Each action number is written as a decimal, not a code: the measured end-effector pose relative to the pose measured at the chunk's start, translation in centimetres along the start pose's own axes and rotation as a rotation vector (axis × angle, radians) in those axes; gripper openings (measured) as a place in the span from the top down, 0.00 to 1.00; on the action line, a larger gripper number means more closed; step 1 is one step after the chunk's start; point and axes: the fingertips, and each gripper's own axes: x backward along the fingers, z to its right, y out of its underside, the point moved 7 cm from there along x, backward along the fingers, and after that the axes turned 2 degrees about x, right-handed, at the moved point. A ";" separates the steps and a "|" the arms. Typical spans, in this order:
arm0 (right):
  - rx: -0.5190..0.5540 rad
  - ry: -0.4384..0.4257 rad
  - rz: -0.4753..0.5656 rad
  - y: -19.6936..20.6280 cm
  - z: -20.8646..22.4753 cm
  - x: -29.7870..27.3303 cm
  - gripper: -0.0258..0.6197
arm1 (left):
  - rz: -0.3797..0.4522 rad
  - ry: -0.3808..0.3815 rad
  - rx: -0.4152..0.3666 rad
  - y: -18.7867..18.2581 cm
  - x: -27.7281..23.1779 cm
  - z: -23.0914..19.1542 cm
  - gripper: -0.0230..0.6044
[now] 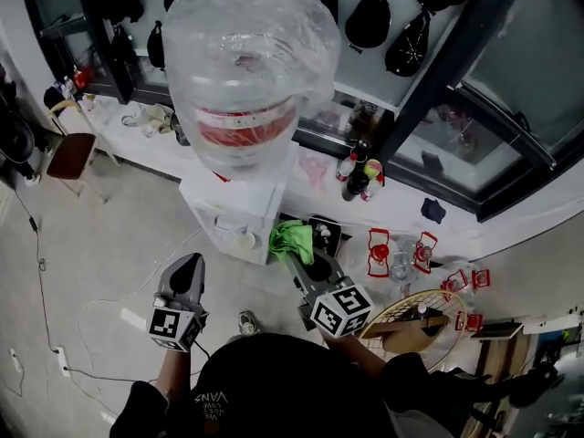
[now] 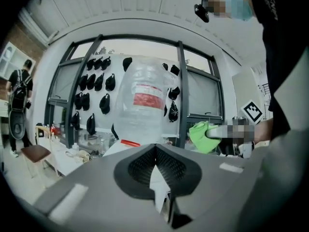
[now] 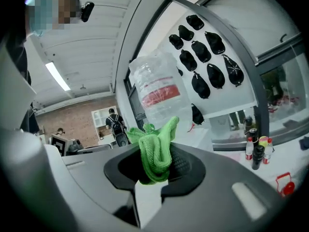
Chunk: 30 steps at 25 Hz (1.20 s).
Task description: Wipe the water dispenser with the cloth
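Just beside the front right corner of the white water dispenser [image 1: 233, 213], the right gripper [image 1: 297, 252] holds a bunched green cloth [image 1: 292, 237], its fingers clamped on the fabric. Whether the cloth touches the dispenser is unclear. The dispenser stands on the floor [image 1: 109, 235], a clear bottle [image 1: 251, 62] upside down on top. The left gripper [image 1: 190, 265] hangs lower, apart from the dispenser, fingers pressed together with nothing between them.
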 end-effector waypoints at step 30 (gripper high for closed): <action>0.048 -0.186 -0.062 1.4 -2.7 11.4 0.81 | 0.066 -0.116 -0.003 1.6 9.8 12.6 0.96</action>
